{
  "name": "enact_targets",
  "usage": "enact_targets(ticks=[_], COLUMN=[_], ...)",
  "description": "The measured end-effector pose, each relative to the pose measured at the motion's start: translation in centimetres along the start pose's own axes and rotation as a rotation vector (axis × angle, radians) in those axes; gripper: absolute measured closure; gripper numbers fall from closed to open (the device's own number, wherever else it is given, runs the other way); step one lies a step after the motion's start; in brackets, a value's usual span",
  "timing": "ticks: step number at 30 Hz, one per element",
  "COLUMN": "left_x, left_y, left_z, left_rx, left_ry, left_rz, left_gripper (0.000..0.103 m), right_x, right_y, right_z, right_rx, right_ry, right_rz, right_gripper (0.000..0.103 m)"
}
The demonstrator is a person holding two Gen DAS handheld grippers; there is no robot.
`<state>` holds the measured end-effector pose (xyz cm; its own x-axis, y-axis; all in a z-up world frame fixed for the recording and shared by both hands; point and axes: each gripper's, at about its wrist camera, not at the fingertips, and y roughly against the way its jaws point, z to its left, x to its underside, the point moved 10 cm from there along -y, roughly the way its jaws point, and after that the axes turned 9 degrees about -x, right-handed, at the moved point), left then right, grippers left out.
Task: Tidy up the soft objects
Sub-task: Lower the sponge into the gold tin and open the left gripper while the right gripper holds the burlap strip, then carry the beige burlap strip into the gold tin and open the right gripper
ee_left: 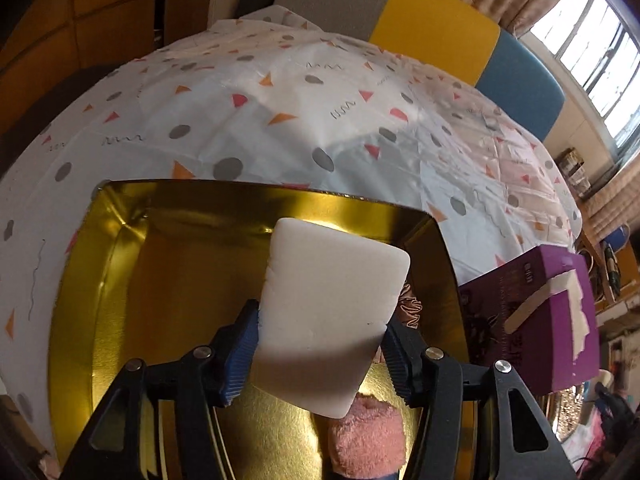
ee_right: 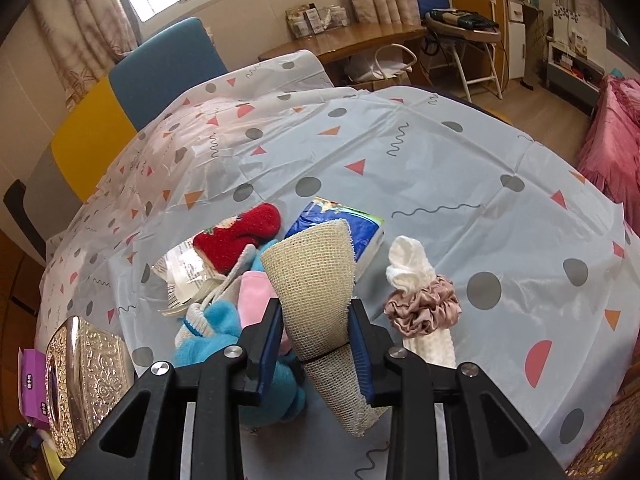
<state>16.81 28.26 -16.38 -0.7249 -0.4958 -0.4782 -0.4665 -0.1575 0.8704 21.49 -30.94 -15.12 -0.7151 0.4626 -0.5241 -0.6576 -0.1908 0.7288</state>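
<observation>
My left gripper (ee_left: 320, 332) is shut on a white foam sponge (ee_left: 332, 304) and holds it over the open gold tin (ee_left: 104, 264). A pink fluffy cloth (ee_left: 368, 436) and a pink satin piece (ee_left: 410, 306) lie in the tin under it. My right gripper (ee_right: 316, 344) is shut on a rolled burlap piece (ee_right: 316, 280), raised above the table. Below it lies a pile: a red fuzzy sock (ee_right: 240, 232), a blue plush (ee_right: 216, 328), a pink cloth (ee_right: 254, 292), a tissue pack (ee_right: 340, 220), a pink satin scrunchie (ee_right: 424, 308) and a white cloth (ee_right: 412, 264).
The table wears a patterned plastic cover (ee_right: 440, 160). A purple box (ee_left: 536, 312) stands right of the tin. The embossed gold lid (ee_right: 84, 372) stands at the left in the right wrist view. Coloured chair backs (ee_left: 436, 28) line the far side.
</observation>
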Motion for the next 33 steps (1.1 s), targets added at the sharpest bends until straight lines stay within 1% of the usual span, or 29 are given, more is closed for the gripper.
enact_targets(ticks=[2,3,5,6,8,10,12,16,19,24,29,33], left_x=[0.0,0.0,-0.2,-0.1,0.1,0.6,1.5,3.6,5.2,7.2,8.5,8.9], left_y=[-0.1,-0.1,0.4,0.7,1.2,1.9,2.7,4.6,5.8,7.1,7.9,8.5], left_z=[-0.8,-1.1,-1.0,-1.0,-0.5,-0.2,0.3,0.5,0.5,0.1,-0.2,-0.2], left_rx=[0.03,0.03,0.021,0.023,-0.001,-0.005,-0.041,-0.068,-0.068,-0.059,-0.057,-0.056], left_ry=[-0.001,-0.006,-0.001,0.003,0.004,0.008,-0.006,-0.049,-0.077,-0.119,-0.158,-0.173], left_rz=[0.002,-0.003,-0.021,-0.036,-0.048,-0.06,-0.082,-0.131,-0.159,-0.176,-0.183,-0.2], left_gripper=[0.039,0.037,0.02,0.017,0.017,0.017,0.017,0.017,0.017,0.017,0.017,0.017], right_x=[-0.1,-0.1,-0.1,-0.1,-0.1,-0.2,-0.3,-0.5,-0.5,-0.4,0.2,0.6], right_y=[0.0,-0.1,0.0,0.0,-0.1,0.0,0.1,0.3,0.5,0.5,0.1,0.2], right_z=[0.1,0.2,0.2,0.3,0.4,0.5,0.5,0.6,1.4,3.8,5.8,8.1], right_rx=[-0.002,-0.004,-0.004,-0.005,-0.005,-0.004,-0.006,-0.016,-0.042,-0.1,-0.162,-0.214], right_ry=[0.007,0.01,0.016,0.021,0.028,0.033,0.033,0.033,0.058,0.127,0.156,0.178], right_rz=[-0.003,-0.004,-0.006,-0.007,-0.008,-0.012,-0.017,-0.028,-0.037,-0.039,-0.008,0.022], right_gripper=[0.071,0.071,0.071,0.071,0.071,0.071,0.071,0.071,0.071,0.071,0.071,0.071])
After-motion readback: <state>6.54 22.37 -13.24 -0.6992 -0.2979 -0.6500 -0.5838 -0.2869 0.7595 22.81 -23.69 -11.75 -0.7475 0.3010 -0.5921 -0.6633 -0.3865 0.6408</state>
